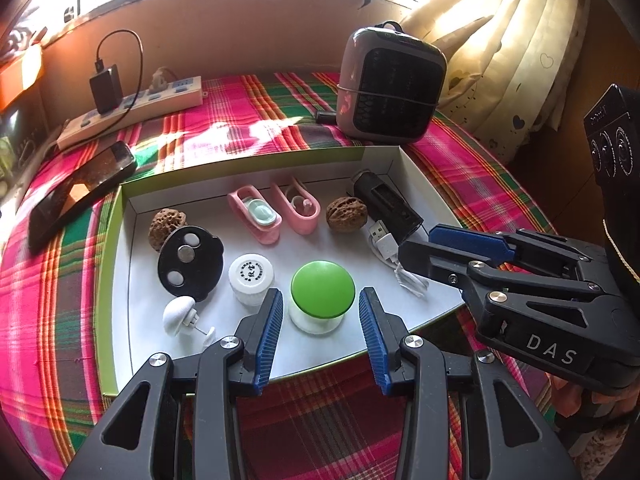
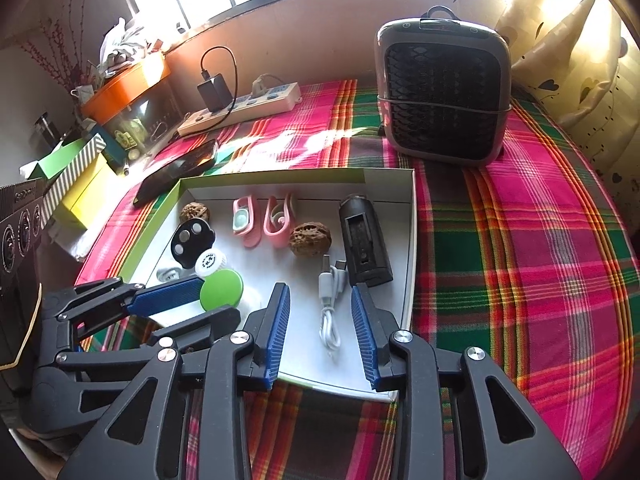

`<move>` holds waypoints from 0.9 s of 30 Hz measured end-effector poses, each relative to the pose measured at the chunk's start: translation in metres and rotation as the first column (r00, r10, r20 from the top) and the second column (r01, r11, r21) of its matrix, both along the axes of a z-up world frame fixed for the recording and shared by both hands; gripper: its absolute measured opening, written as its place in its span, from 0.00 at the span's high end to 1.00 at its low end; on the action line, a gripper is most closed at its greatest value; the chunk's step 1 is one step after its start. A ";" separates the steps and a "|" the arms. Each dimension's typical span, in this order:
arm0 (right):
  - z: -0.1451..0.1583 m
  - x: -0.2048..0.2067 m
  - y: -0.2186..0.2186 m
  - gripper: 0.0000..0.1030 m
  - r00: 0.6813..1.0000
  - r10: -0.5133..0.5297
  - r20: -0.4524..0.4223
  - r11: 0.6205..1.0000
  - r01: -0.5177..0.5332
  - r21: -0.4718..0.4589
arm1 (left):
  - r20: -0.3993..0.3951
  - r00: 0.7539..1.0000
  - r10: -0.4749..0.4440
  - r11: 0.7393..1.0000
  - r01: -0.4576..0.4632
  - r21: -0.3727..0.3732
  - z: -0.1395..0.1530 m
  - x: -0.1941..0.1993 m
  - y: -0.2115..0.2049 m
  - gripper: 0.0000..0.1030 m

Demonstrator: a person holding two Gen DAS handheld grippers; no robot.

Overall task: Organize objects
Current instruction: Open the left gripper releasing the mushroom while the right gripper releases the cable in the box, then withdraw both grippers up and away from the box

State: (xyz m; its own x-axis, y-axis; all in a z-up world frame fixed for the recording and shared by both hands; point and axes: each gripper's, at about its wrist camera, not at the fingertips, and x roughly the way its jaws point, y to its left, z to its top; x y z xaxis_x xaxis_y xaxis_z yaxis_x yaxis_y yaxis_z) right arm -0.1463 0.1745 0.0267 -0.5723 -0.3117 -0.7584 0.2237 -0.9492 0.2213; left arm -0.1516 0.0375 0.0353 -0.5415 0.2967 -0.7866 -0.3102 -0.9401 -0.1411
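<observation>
A shallow white tray (image 1: pixel 120 280) with green sides lies on the plaid cloth and holds small items. My left gripper (image 1: pixel 321 304) is open, its fingers on either side of a green-lidded jar (image 1: pixel 322 289), apart from it. My right gripper (image 2: pixel 321 308) is open over a coiled white USB cable (image 2: pixel 330 304); it also shows in the left wrist view (image 1: pixel 420 248). Also in the tray are two walnuts (image 1: pixel 346 214), two pink clips (image 1: pixel 256 216), a black device (image 1: pixel 386 204), a black disc (image 1: pixel 190 262), a white bottle (image 1: pixel 251 278) and a white knob (image 1: pixel 179 314).
A grey heater (image 1: pixel 392 84) stands behind the tray. A power strip (image 1: pixel 132 106) with a black charger and a phone (image 1: pixel 80 192) lie at the back left. Boxes (image 2: pixel 76 184) and an orange container (image 2: pixel 128 84) sit off the left edge. Curtains hang at right.
</observation>
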 end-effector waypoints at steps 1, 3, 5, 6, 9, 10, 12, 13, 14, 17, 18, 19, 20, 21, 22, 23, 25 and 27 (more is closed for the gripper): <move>0.001 0.002 0.000 0.66 1.000 -0.002 -0.005 1.000 0.002 0.002 | -0.013 1.000 0.004 1.000 -0.004 -0.008 0.002 0.003 -0.001 0.63; 0.004 0.006 0.000 0.65 1.000 -0.009 -0.014 1.000 0.009 0.007 | -0.021 1.000 0.011 1.000 -0.011 -0.012 0.004 0.007 -0.003 0.63; 0.006 0.012 -0.001 0.64 1.000 -0.015 -0.026 1.000 0.015 0.019 | -0.019 1.000 0.018 1.000 -0.018 -0.006 0.006 0.011 -0.005 0.63; 0.006 0.015 -0.001 0.63 0.999 -0.017 -0.033 1.000 0.017 0.025 | -0.022 0.999 0.024 1.000 -0.024 -0.005 0.007 0.014 -0.006 0.63; 0.008 0.023 -0.005 0.60 0.999 -0.018 -0.048 0.998 0.020 0.052 | -0.028 0.998 0.047 0.999 -0.047 -0.001 0.008 0.021 -0.008 0.63; 0.008 0.025 -0.006 0.59 0.998 -0.019 -0.053 0.998 0.022 0.060 | -0.035 0.998 0.052 0.999 -0.052 -0.003 0.009 0.024 -0.008 0.63; 0.009 0.031 -0.008 0.58 0.998 -0.020 -0.059 0.997 0.024 0.069 | -0.043 0.997 0.068 0.998 -0.068 -0.009 0.010 0.030 -0.010 0.63; 0.009 0.034 -0.009 0.58 0.998 -0.022 -0.063 0.997 0.026 0.070 | -0.052 0.996 0.074 0.997 -0.075 -0.012 0.012 0.033 -0.010 0.63; 0.010 0.037 -0.010 0.58 0.997 -0.023 -0.067 0.997 0.028 0.071 | -0.060 0.995 0.078 0.997 -0.078 -0.013 0.013 0.036 -0.011 0.63; 0.010 0.044 -0.011 0.57 0.996 -0.034 -0.077 0.996 0.040 0.081 | -0.067 0.993 0.095 0.995 -0.095 -0.009 0.014 0.044 -0.015 0.63; 0.009 0.047 -0.012 0.56 0.996 -0.034 -0.080 0.995 0.041 0.089 | -0.077 0.992 0.103 0.994 -0.104 -0.020 0.015 0.047 -0.015 0.63; 0.008 0.048 -0.013 0.55 0.996 -0.036 -0.079 0.994 0.043 0.096 | -0.087 0.991 0.105 0.994 -0.108 -0.031 0.015 0.049 -0.015 0.63; 0.007 0.050 -0.014 0.55 0.996 -0.041 -0.076 0.993 0.048 0.103 | -0.090 0.990 0.109 0.993 -0.113 -0.036 0.015 0.052 -0.016 0.63; 0.006 0.053 -0.015 0.55 0.996 -0.043 -0.075 0.993 0.051 0.106 | -0.087 0.990 0.114 0.992 -0.117 -0.035 0.014 0.054 -0.017 0.63; 0.004 0.055 -0.015 0.55 0.996 -0.043 -0.073 0.993 0.051 0.104 | -0.081 0.990 0.118 0.992 -0.121 -0.030 0.013 0.056 -0.018 0.63; 0.003 0.057 -0.016 0.55 0.997 -0.044 -0.069 0.993 0.051 0.105 | -0.082 0.989 0.123 0.992 -0.126 -0.032 0.012 0.059 -0.018 0.63; -0.001 0.061 -0.018 0.55 0.997 -0.042 -0.065 0.991 0.050 0.122 | -0.084 0.988 0.129 0.990 -0.133 -0.047 0.008 0.063 -0.018 0.63; -0.007 0.065 -0.020 0.55 0.998 -0.042 -0.055 0.989 0.049 0.138 | -0.075 0.988 0.132 0.989 -0.136 -0.051 0.004 0.067 -0.019 0.63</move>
